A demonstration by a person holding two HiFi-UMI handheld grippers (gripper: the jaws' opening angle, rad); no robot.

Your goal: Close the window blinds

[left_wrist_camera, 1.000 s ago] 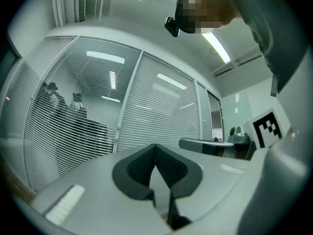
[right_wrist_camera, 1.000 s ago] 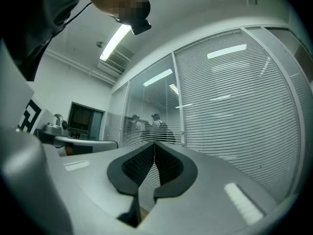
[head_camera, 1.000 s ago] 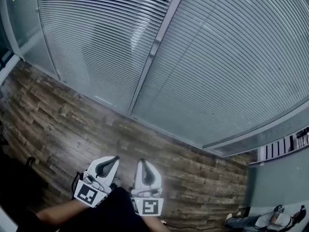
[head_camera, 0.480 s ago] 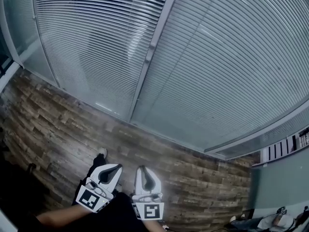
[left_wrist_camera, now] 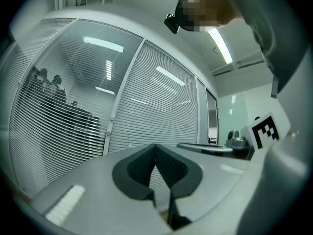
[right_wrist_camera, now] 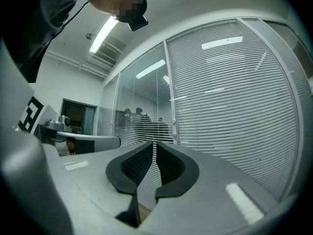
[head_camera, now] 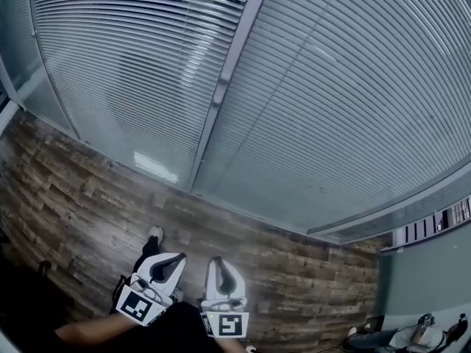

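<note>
the window blinds fill the upper part of the head view: pale horizontal slats hanging behind a glass wall, lowered all the way to the sill above the wooden floor. a slanting frame post splits them into two panels. on the left panel we see darker lines between the slats, and in the left gripper view dim shapes show through it. the right panel looks flatter and more even, with little showing through.

both grippers sit low in the head view, side by side over the floor and well apart from the blinds, pointing toward them. the left gripper has its fingers together: in its own view the dark pads meet at the tip, with nothing between them. the right gripper has its fingers a thin slit apart; through the gap we see only slats, and it holds and touches nothing.
</note>
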